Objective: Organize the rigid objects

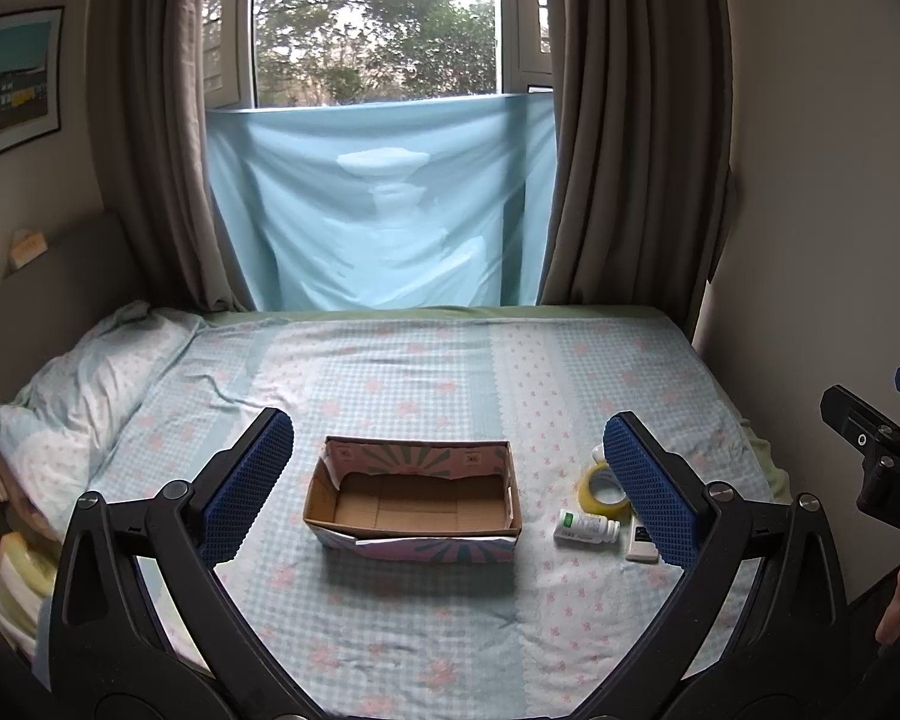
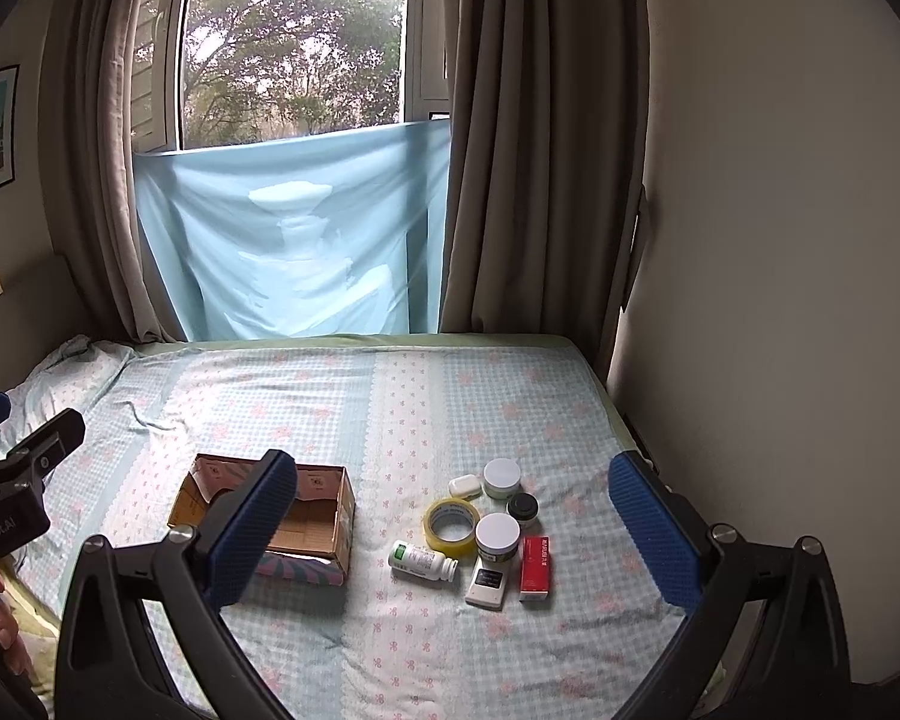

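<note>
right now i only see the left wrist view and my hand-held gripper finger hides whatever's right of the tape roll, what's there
observer: a red box lies flat just right of the remote.
operator: any jars
observer: three: a far white-lidded jar, a near white-lidded jar, and a small black-lidded jar between them.
operator: whats the white bit behind the tape
observer: a small white case, just beyond the tape roll.
</note>
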A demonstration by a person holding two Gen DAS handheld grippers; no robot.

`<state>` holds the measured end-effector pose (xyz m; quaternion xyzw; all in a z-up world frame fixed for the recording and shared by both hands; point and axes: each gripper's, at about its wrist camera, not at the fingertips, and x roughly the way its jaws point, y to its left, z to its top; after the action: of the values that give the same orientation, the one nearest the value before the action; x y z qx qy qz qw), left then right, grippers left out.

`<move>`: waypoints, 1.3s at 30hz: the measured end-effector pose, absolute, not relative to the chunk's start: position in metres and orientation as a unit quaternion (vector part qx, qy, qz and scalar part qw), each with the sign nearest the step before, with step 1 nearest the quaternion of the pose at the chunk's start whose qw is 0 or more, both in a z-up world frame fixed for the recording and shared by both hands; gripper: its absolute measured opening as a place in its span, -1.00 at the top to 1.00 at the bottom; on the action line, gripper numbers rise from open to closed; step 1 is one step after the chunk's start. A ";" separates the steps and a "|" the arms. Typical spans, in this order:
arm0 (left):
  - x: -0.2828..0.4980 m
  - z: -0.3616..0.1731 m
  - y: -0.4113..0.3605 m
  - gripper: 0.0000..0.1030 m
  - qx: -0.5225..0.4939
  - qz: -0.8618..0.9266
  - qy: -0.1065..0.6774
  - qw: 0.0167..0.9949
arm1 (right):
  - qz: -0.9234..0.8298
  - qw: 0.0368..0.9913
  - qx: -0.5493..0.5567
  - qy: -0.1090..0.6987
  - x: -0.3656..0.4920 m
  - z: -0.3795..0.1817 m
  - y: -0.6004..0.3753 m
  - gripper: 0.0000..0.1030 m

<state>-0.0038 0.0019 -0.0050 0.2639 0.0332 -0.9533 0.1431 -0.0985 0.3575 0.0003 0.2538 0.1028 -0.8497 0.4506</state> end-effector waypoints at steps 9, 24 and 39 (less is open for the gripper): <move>-0.005 -0.005 -0.001 -0.99 0.264 -0.950 0.039 0.164 | -0.852 0.448 0.253 0.102 -0.097 0.001 0.357 -1.00; -0.009 -0.010 -0.003 -0.99 0.270 -0.944 0.044 0.186 | -0.852 0.446 0.255 0.100 -0.099 0.001 0.356 -1.00; -0.131 -0.084 0.019 -0.99 0.399 -0.907 0.043 0.125 | -0.844 0.396 0.351 0.088 -0.213 -0.045 0.334 -1.00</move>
<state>-0.1306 0.0187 -0.0837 0.3988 0.0431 -0.9074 0.1252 -0.2130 0.3337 -0.0447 0.3509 0.0883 -0.8439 0.3962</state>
